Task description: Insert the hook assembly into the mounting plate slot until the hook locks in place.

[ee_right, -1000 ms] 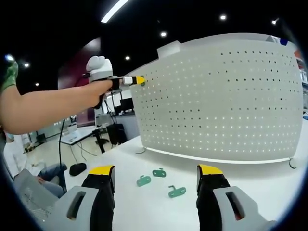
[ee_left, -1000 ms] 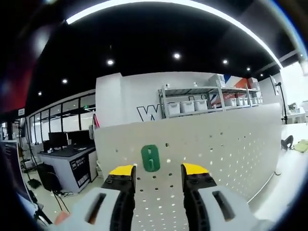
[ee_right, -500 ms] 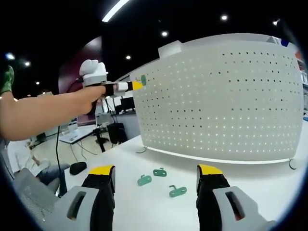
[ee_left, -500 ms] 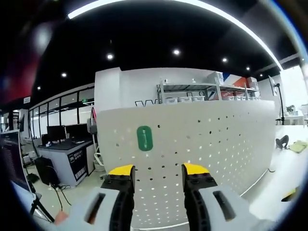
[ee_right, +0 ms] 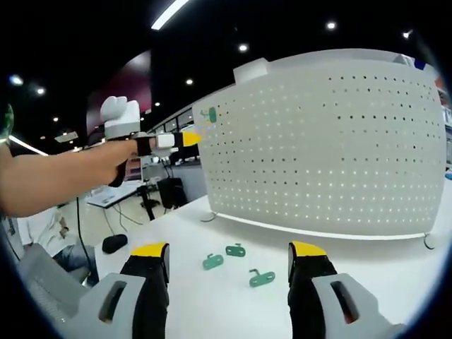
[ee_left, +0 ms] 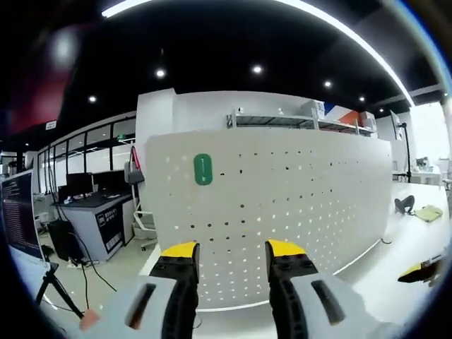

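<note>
Dark ceiling (ee_left: 212, 35), storage shelves (ee_left: 296, 120)

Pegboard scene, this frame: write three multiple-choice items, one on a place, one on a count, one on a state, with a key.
1. Where on the pegboard is the mounted green hook?
A. near its upper corner
B. along its bottom edge
C. at its centre

2. How many green hooks lie on the table?
A. one
B. three
C. five

3. How are the left gripper's jaws?
A. shut on a hook
B. open with nothing between them
C. shut and empty

Key: 1 A, the left gripper view shows the hook high up near the board's edge. 2 B, the right gripper view shows three: and. 3 B, the yellow tips stand apart with only the board seen beyond them.
</note>
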### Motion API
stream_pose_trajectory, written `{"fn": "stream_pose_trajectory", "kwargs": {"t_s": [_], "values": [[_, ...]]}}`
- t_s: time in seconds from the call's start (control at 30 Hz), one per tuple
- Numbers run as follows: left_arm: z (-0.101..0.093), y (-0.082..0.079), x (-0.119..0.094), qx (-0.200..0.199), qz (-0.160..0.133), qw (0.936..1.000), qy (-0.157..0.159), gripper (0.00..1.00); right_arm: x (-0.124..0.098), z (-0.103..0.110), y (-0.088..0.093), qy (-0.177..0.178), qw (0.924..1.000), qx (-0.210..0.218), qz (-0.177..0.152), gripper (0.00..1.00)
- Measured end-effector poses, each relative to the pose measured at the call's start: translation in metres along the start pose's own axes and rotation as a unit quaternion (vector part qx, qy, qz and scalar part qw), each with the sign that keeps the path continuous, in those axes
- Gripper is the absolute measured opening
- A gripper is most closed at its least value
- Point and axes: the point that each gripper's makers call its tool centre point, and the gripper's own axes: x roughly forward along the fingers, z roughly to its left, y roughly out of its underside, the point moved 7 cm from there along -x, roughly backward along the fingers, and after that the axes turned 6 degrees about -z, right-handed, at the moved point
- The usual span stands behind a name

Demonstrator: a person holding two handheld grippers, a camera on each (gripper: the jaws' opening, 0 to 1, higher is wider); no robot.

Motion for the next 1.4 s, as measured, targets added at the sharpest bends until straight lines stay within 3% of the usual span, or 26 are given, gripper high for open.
{"fn": "stream_pose_trajectory", "kwargs": {"t_s": [0.9,1.4], "values": [[-0.028,0.050,-0.080,-0.027,0.062,0.9974,0.026,0.36,0.000,0.007,0.012,-0.009,0.9996,-0.011,0.024,0.69],[-0.042,0.081,-0.109,-0.044,0.102,0.9932,0.035,0.35,0.000,0.009,0.016,-0.014,0.9992,-0.014,0.034,0.68]]}}
